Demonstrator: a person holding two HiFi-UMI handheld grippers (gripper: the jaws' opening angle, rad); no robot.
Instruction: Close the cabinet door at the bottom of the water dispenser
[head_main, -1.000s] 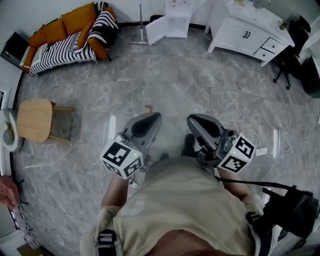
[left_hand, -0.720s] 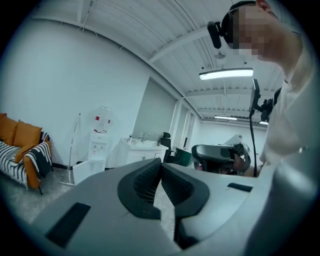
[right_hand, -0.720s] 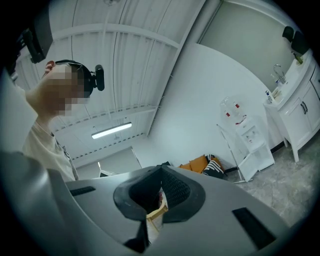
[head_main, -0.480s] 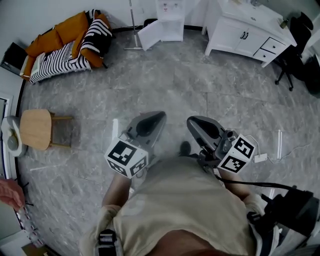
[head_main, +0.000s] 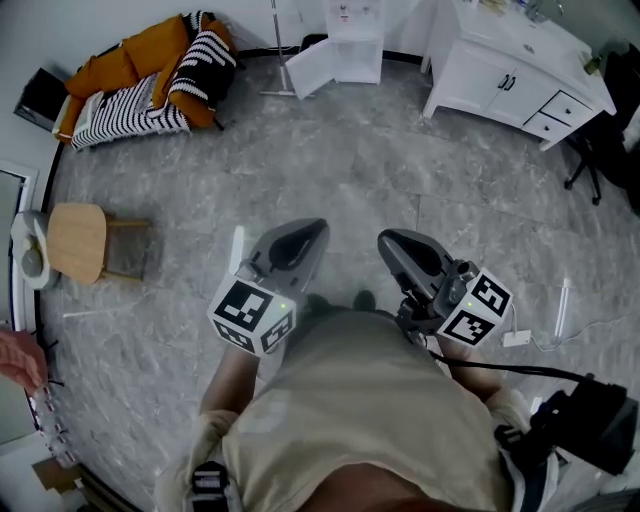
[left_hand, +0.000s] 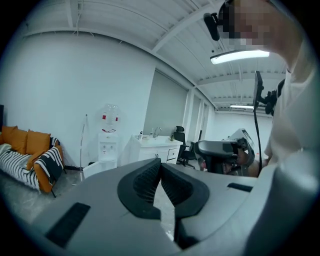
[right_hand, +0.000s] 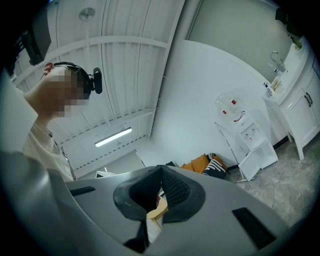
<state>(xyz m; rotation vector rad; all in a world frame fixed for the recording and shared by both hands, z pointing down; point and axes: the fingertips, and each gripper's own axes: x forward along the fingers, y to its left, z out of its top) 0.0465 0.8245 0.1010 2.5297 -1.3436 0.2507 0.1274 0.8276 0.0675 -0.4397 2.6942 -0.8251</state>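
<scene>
I hold my left claw (head_main: 316, 229) and right claw (head_main: 386, 241) shut and empty in front of me, since the cabinet door (head_main: 312, 68) hangs open under the water dispenser (head_main: 357, 35), well away by the far wall.

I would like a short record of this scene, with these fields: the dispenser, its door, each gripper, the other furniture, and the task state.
water dispenser: white, standing at the far wall
cabinet door: at the dispenser's bottom, swung open to the left
left gripper: jaws together, empty, far from the door
right gripper: jaws together, empty
other furniture: sofa, wooden stool, white sink cabinet
task state: door not yet closed
</scene>
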